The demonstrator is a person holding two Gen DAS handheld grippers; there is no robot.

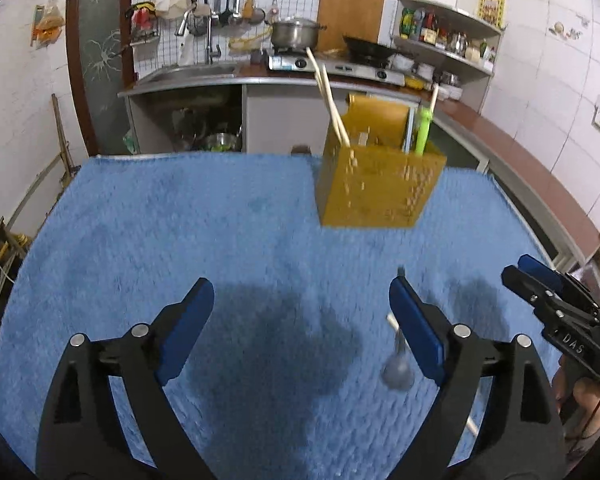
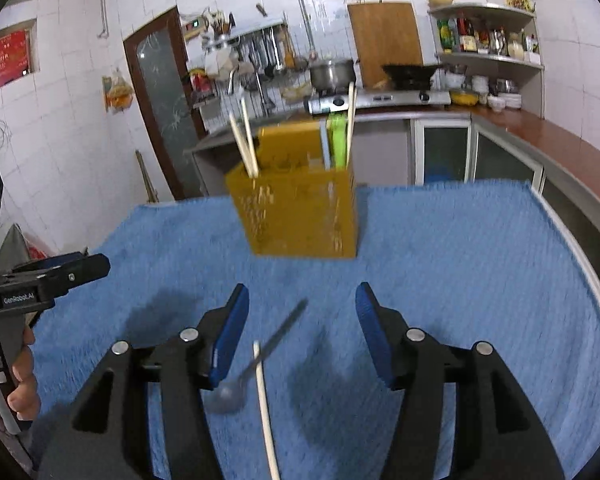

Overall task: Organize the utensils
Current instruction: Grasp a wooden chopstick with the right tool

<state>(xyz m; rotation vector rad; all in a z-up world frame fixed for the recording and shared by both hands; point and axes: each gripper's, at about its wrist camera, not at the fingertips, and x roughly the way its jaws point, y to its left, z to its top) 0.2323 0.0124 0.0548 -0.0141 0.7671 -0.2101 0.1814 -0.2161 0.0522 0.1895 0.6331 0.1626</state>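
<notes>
So the table is covered in a fuzzy blue towel (image 1: pixel 180 240), and toward the back of it sits a yellow perforated utensil holder (image 1: pixel 376 188), a boxy thing just right of centre in the upper half of the left wrist view and near dead centre in the right wrist view. Two pale chopsticks (image 1: pixel 332 108) lean out of its left side, and on its right side there's a green-handled utensil (image 1: pixel 422 132) with another light stick next to it, all standing upright-ish. The left gripper (image 1: pixel 302 308) sits at the bottom of its own frame with the blue pads spread wide apart, nothing between them, just towel and shadow. The right gripper (image 2: pixel 302 316) is also parted with nothing pinched, though less wide. Lying on the towel low in the right wrist view are a metal spoon (image 2: pixel 256 364), bowl toward the lower left and handle running up to the right, and a single loose chopstick (image 2: pixel 265 408) running almost straight down to the bottom edge; the two cross just below the spoon's neck. Both lie in the gap between the right gripper's pads, not touched as far as I can tell. Everything's a bit motion-blurred. Kitchen counter with a stove (image 1: pixel 300 62), pot and sink is behind.
</notes>
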